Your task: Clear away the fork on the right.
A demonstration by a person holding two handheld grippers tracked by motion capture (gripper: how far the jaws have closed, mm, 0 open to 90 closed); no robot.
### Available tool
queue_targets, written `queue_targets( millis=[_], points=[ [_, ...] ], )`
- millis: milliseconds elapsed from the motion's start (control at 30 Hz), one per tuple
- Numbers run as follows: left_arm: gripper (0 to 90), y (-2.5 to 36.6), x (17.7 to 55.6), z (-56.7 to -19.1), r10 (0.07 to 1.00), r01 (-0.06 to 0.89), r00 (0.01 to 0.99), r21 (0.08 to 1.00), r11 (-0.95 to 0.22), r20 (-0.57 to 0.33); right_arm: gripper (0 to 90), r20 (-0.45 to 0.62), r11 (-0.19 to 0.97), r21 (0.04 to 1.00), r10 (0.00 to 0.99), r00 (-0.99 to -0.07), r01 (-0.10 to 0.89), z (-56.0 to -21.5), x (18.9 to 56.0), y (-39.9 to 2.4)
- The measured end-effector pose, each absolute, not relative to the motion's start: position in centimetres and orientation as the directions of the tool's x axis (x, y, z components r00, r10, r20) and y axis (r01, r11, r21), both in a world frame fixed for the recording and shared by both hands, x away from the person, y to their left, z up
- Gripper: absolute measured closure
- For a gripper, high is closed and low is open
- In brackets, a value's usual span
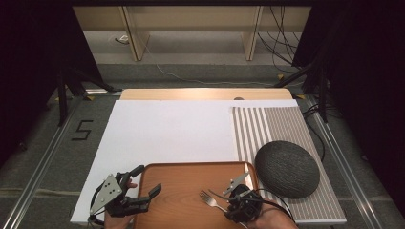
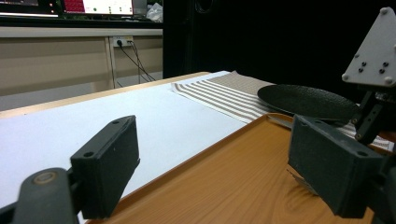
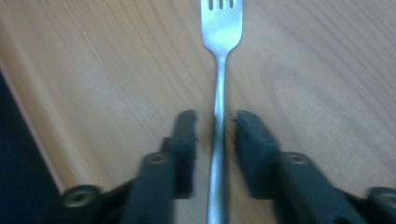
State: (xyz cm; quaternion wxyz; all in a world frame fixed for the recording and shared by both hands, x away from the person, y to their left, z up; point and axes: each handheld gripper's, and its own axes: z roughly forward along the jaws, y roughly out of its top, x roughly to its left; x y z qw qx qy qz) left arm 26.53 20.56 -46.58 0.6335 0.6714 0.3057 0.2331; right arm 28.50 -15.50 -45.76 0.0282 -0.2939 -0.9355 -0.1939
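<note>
A metal fork (image 1: 210,199) lies on the wooden tray (image 1: 181,183), tines pointing away from the person. My right gripper (image 1: 228,202) hovers low over its handle. In the right gripper view the fork (image 3: 219,88) runs straight up the middle, and the right gripper (image 3: 215,122) has one jaw on each side of the handle with a thin gap on both sides, so the pads do not press on it. My left gripper (image 1: 149,180) stands wide open at the tray's left edge with nothing between its fingers. In its own view the left gripper (image 2: 215,158) looks across the tray (image 2: 224,186).
A dark round plate (image 1: 286,168) rests upside down on a striped placemat (image 1: 267,124), right beside the tray's far right corner. A white board (image 1: 167,133) covers the table beyond the tray. The table's edges drop to a grey floor.
</note>
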Motion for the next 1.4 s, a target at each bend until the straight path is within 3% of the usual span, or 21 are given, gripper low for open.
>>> queue_targets(
  millis=[233,333,433,667,900,1400],
  points=[
    [16.1,20.5,26.5,-46.6,0.706,0.116,0.705,0.993,-0.011,-0.074,36.2,0.207,0.669,0.505,0.519,-0.829,0.545,-44.5,28.2,-15.5],
    [16.1,20.5,26.5,-46.6,0.706,0.116,0.705,0.993,-0.011,-0.074,34.7,0.205,0.671,0.526,0.496,-0.844,0.523,-44.6,28.0,-15.2],
    [16.1,20.6,26.5,-46.6,0.706,0.115,0.705,0.993,-0.010,-0.074,41.5,0.181,0.697,0.530,0.464,-0.867,0.483,-44.9,27.7,-14.8],
    [16.1,20.5,26.5,-46.6,0.707,0.114,0.703,0.993,-0.011,-0.073,70.2,0.138,0.735,0.491,0.464,-0.875,0.467,-45.8,27.5,-14.2],
    [16.1,20.6,26.5,-46.6,0.707,0.115,0.704,0.993,-0.010,-0.074,88.7,0.072,0.770,0.464,0.459,-0.886,0.437,-46.1,27.0,-13.8],
    [16.1,20.6,26.5,-46.6,0.708,0.116,0.703,0.993,-0.009,-0.076,90.0,-0.028,0.817,0.413,0.453,-0.891,0.402,-46.5,27.0,-13.9]
  ],
)
